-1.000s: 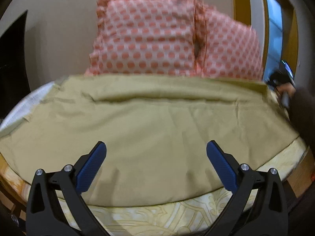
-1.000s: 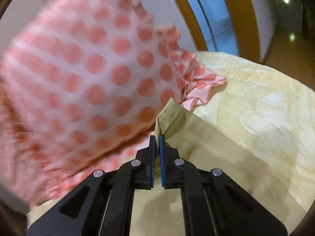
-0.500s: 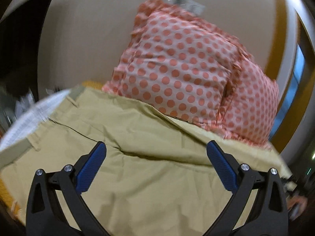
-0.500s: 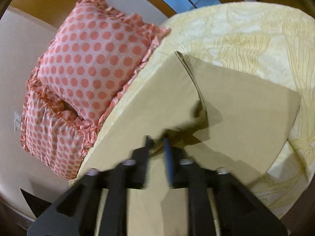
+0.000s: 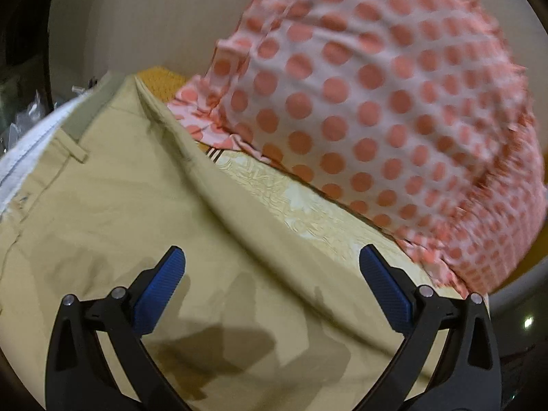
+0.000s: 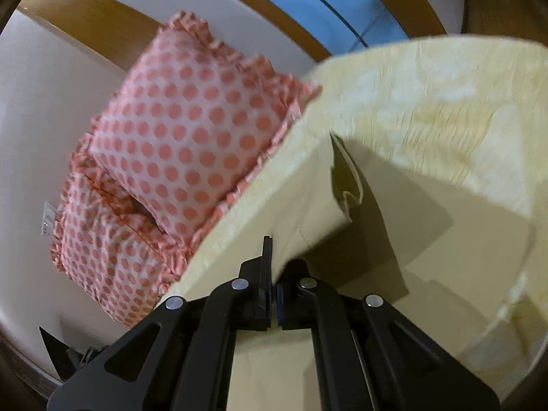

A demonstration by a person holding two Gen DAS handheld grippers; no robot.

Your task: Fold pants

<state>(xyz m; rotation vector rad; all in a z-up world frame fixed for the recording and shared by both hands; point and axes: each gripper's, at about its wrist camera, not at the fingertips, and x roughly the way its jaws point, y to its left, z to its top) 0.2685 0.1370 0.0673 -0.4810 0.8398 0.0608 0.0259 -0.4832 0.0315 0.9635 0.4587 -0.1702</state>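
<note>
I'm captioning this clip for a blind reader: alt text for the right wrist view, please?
The right claw, shut, pinches a fold of the khaki pants lifted over a pale yellow bedspread. Two pink polka-dot pillows lean against the wall behind.

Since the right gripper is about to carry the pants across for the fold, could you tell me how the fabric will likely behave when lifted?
The pants look floppy: the part pinched in the right gripper droops and curls over itself. They seem light, since one pinch holds the raised flap. The wrinkles between the open left gripper's fingers suggest pushing would bunch them rather than slide them.
</note>
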